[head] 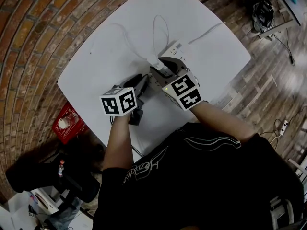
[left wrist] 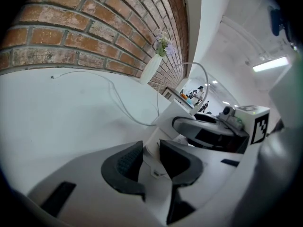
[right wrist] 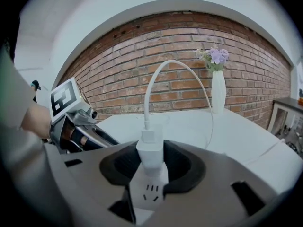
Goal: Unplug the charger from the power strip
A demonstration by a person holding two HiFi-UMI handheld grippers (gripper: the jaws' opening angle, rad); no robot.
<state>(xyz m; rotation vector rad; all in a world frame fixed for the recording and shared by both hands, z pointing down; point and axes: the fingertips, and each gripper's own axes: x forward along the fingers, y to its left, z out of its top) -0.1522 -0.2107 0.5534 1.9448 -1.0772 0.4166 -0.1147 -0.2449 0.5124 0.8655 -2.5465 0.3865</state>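
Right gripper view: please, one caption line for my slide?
Right gripper shut on the white charger, plugged into the power strip.

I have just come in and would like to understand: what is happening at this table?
A person works at the white table with a gripper in each hand. The left gripper has its jaws closed on the power strip. The right gripper has its jaws closed on the charger, which sits in the strip, not yet pulled out.
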